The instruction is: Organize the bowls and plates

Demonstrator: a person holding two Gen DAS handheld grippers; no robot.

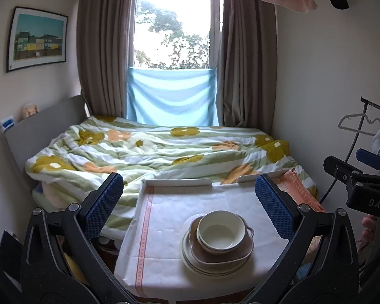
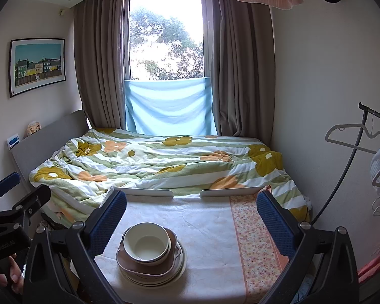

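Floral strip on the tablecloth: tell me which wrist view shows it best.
The right wrist view: the floral strip runs unbroken down the tablecloth's right side, its small flowers legible. The left wrist view shows only a plainer pink stripe on the left; the right edge hides behind that gripper's finger.

Left gripper [image 1: 188,204] fingers spread; right gripper [image 2: 191,214] likewise
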